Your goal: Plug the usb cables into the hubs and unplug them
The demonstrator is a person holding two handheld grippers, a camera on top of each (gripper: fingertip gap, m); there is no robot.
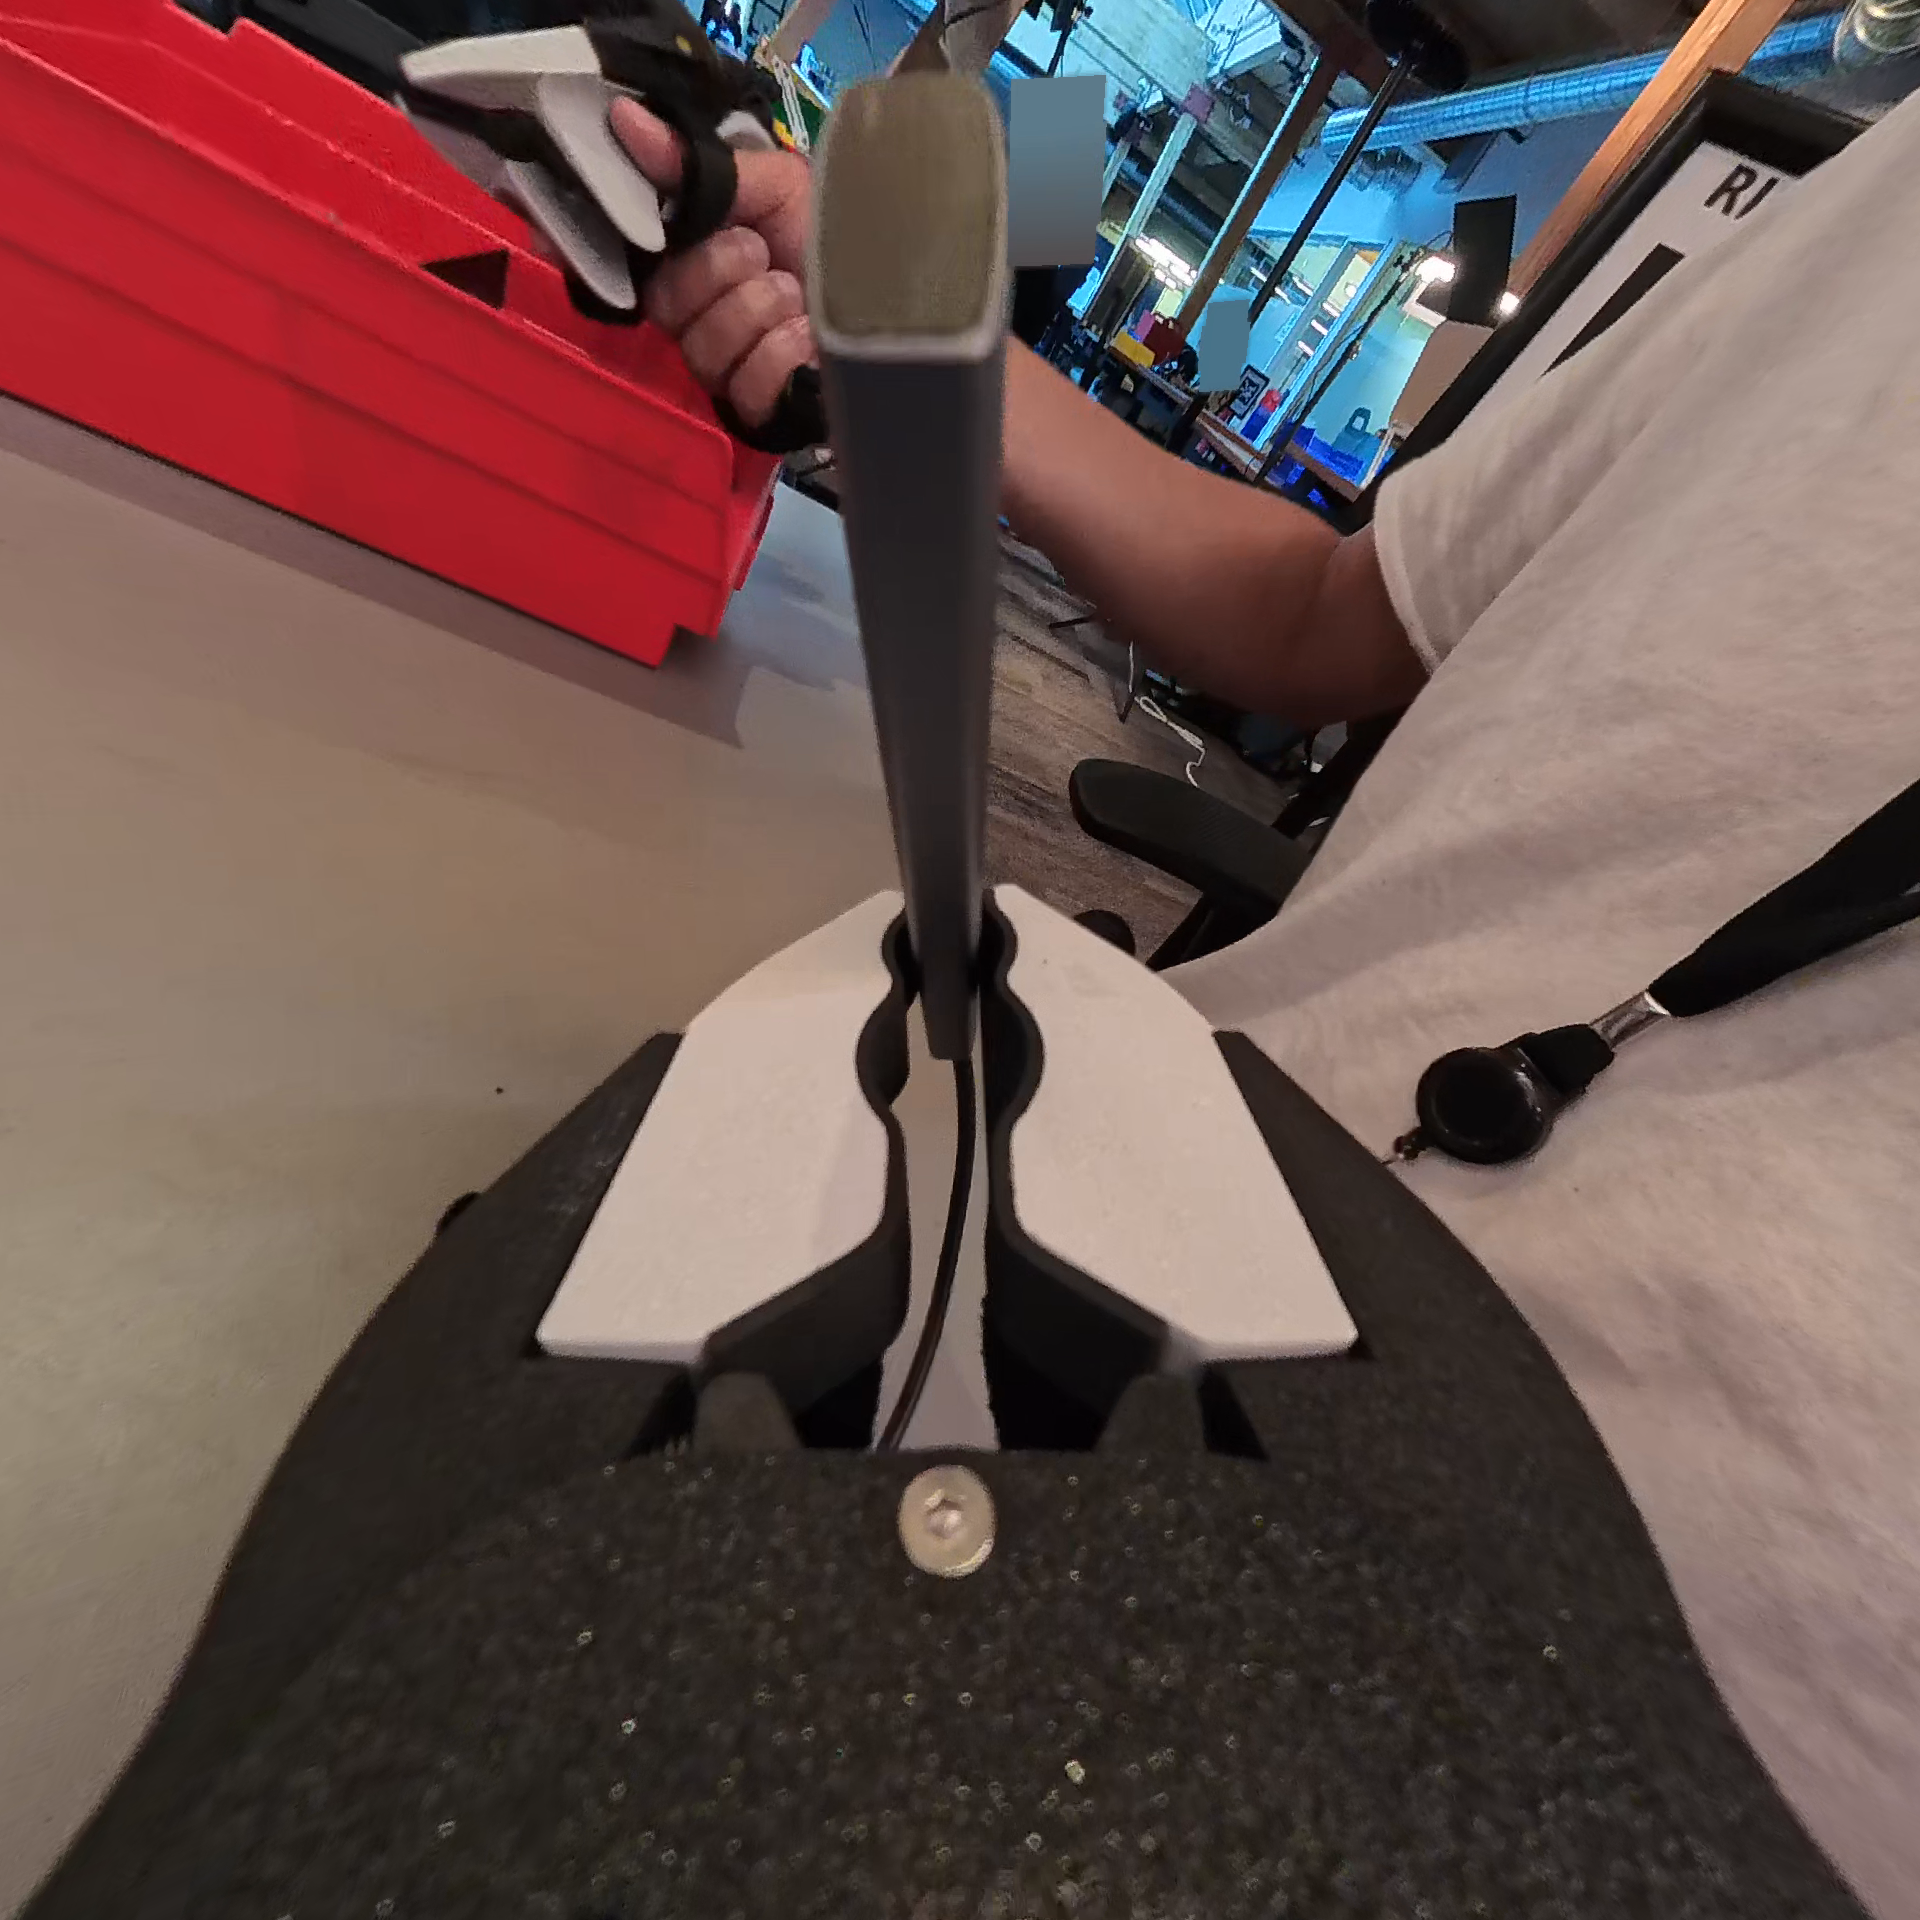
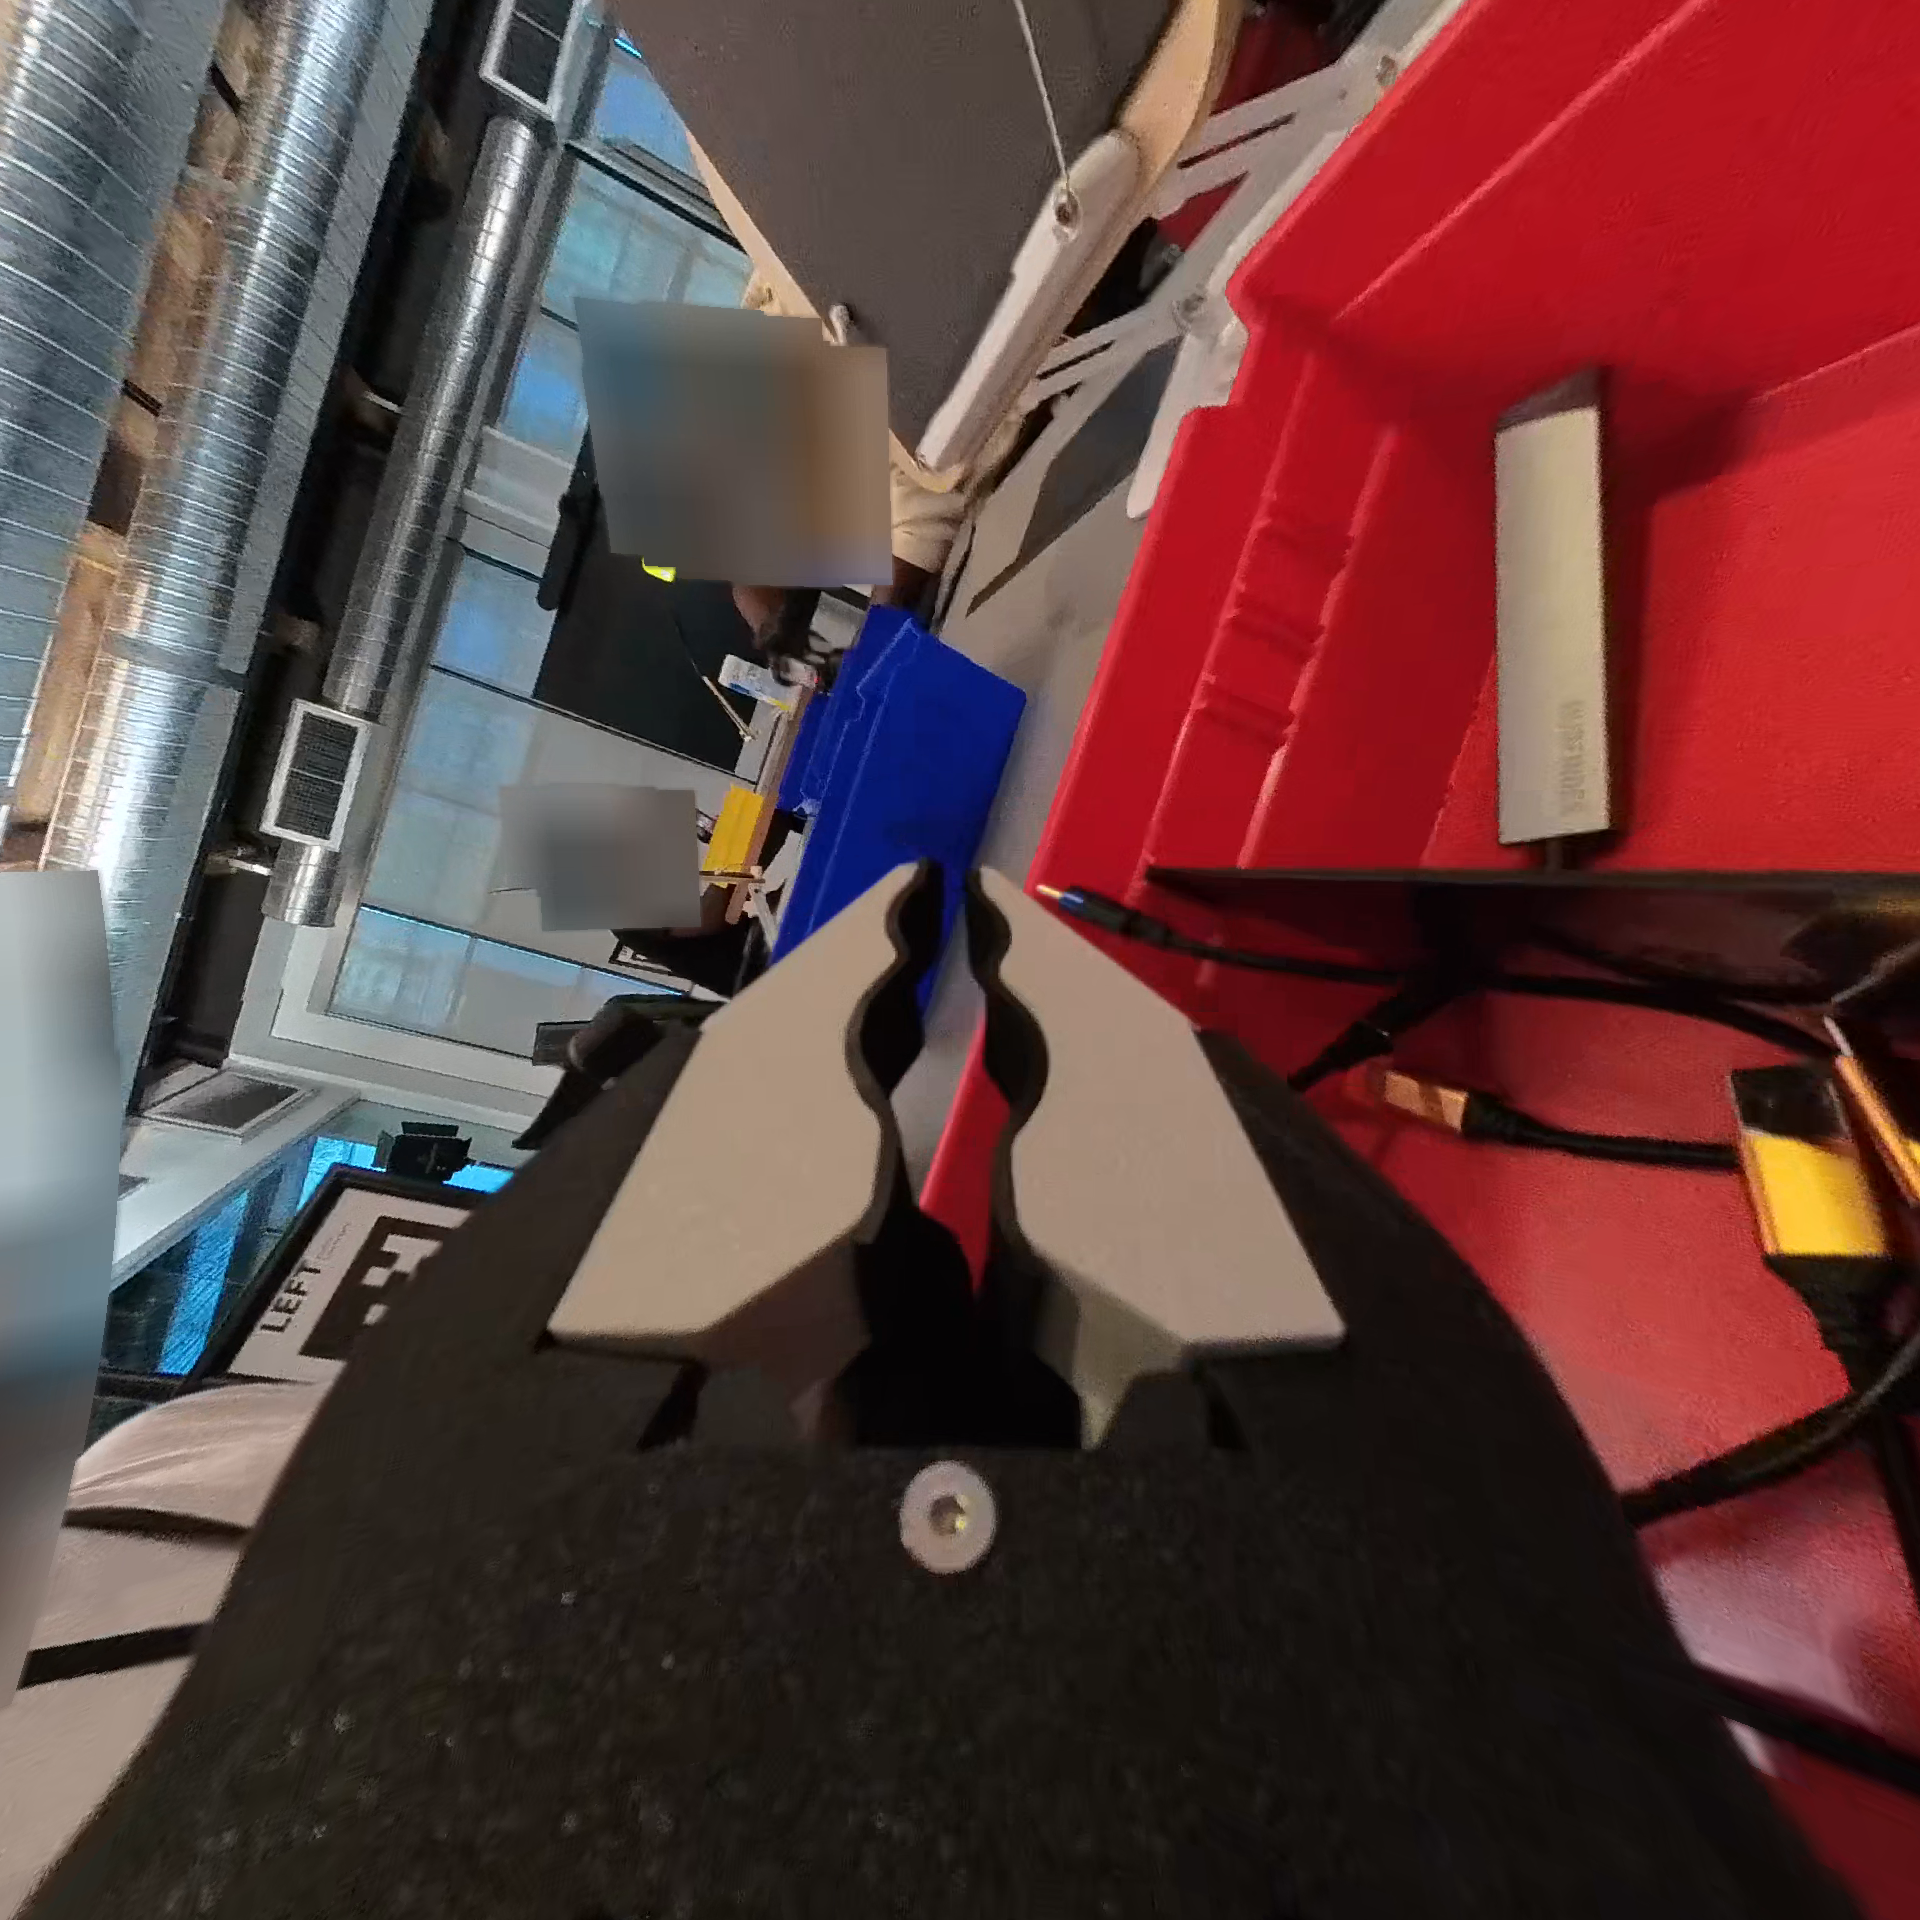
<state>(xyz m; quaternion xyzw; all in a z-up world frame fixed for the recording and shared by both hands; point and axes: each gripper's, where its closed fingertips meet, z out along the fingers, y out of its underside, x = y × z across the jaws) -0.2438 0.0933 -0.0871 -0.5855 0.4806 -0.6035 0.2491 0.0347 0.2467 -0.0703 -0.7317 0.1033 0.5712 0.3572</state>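
A pale, smooth table (image 1: 312,935) fills the left of the left wrist view, and on it sits a stack of red plastic bins (image 1: 343,416) with stepped, hard-edged walls. To the right a person in a soft white T-shirt (image 1: 1662,935) stands close, a black lanyard reel (image 1: 1481,1101) hanging on the cloth. The left gripper (image 1: 945,971) is clamped on a long, flat grey hub (image 1: 914,582), which stands up from the white fingers; its rounded far end is blurred and its thin black cord (image 1: 951,1195) runs back between the jaws. Behind the hub, a hand (image 1: 738,301) holds the other gripper above the bins, partly hidden by the hub.

The right wrist view is rolled on its side. A red bin (image 2: 1558,1351) with a matte floor takes up the right. In it lie a second flat silver hub (image 2: 1553,634), a black divider plate (image 2: 1558,904), several black cables (image 2: 1351,966), one ending in a small blue-tipped plug (image 2: 1081,899), a copper-coloured plug (image 2: 1418,1101) and a yellow block-shaped plug (image 2: 1813,1184). A blue bin (image 2: 904,748) stands beyond. The right gripper (image 2: 945,894) holds nothing, its wavy-edged fingers slightly apart, beside the red bin's edge.
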